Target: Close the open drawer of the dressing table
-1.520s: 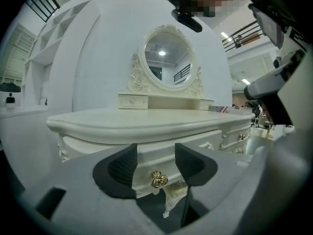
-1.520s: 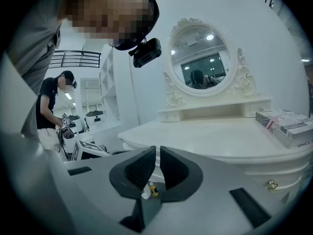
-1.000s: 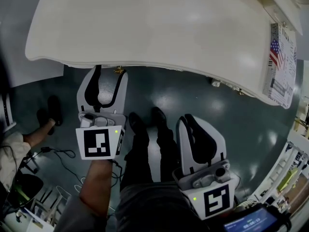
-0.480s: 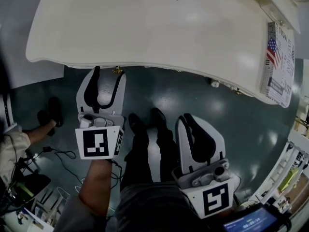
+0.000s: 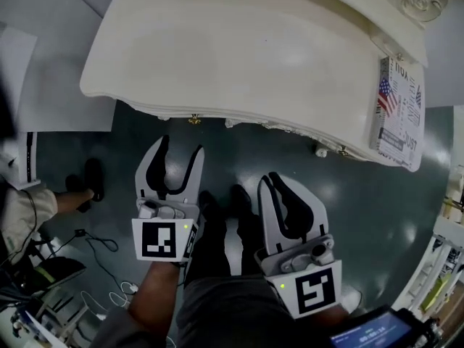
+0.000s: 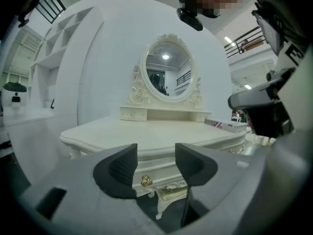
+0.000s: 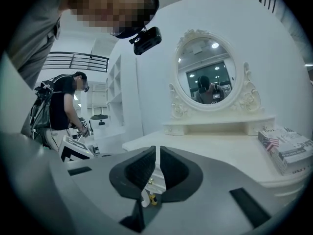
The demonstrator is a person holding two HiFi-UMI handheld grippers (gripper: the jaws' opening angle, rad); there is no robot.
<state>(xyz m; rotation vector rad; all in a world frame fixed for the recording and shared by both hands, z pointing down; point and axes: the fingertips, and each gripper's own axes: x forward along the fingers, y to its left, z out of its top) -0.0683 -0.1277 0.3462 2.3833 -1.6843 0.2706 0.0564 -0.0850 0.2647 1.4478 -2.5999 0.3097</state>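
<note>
The drawer (image 6: pixel 152 172), with its gold knob (image 5: pixel 193 119), sits under the near left edge of the table (image 5: pixel 261 56), front level with the apron. Left gripper (image 5: pixel 181 151): near the knob, jaws apart, empty. Right gripper (image 5: pixel 273 181): jaws together, empty.

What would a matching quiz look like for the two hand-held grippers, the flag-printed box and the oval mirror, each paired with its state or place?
1. left hand-held gripper
2. right hand-held gripper
3. flag-printed box
4. oval mirror

A. at the back of the dressing table
B. jaws apart, nothing between them
C. lying at the table's right end
D. jaws nearly together

Pairs: 1-B, 2-D, 3-C, 4-A
</note>
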